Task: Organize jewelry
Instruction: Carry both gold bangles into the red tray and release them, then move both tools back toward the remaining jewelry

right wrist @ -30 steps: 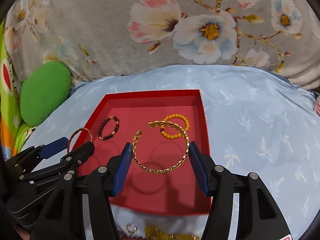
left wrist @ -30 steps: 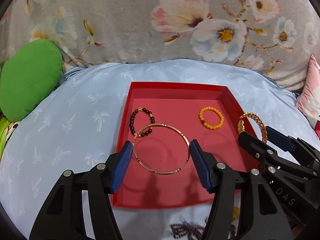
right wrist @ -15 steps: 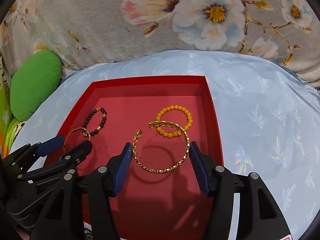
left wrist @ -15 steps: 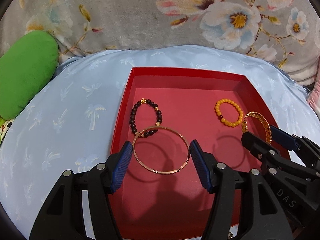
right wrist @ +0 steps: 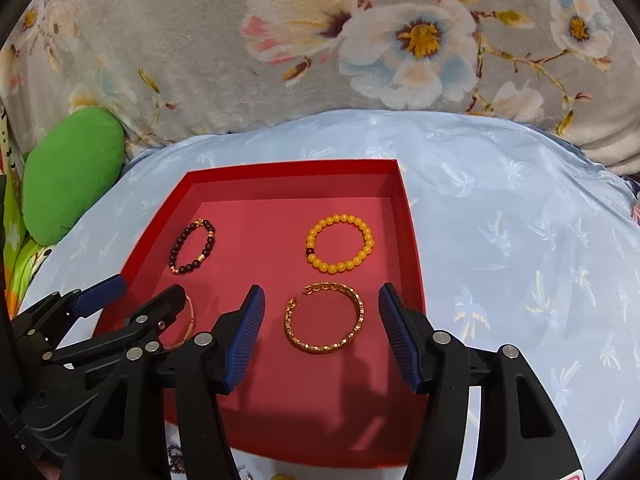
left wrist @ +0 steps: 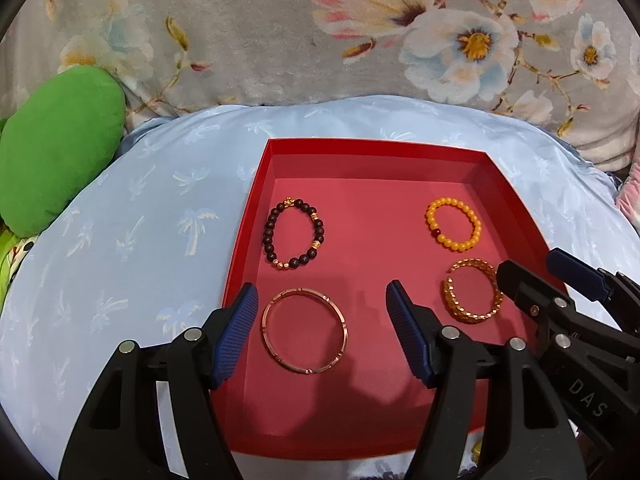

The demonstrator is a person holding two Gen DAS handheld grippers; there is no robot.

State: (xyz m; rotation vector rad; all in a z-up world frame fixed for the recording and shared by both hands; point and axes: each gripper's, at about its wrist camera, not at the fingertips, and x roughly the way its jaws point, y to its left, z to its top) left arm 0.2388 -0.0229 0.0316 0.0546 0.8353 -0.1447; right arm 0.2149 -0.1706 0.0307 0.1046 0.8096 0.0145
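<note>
Both pairs of jaws stand apart with nothing gripped. The left gripper (left wrist: 320, 328) has just been opening: the thin rose-gold bangle (left wrist: 305, 330) lies flat on the floor of the red tray (left wrist: 376, 148) between its blue pads, close to the left pad and well clear of the right one, so neither presses on it. The right gripper (right wrist: 321, 326) likewise brackets the gold chain-link cuff (right wrist: 324, 320), which rests on the tray floor with a gap on each side.

Farther back in the tray sit a dark beaded bracelet (left wrist: 293, 239), just beyond the bangle, and a yellow beaded bracelet (right wrist: 340, 244), just beyond the cuff. All four pieces lie apart from one another, two on each side. The tray itself rests on a pale blue cushion (left wrist: 140, 220) printed with palm trees.

The bangle looks light, rigid and smooth, so it would likely slip unless pinched across its outer edges at opposite points. The cuff seems stiff too, but its open ends could flex; the closed back of the curve is the safer hold. The beaded pieces are probably strung on elastic, soft and liable to roll, best taken across the loop.
</note>
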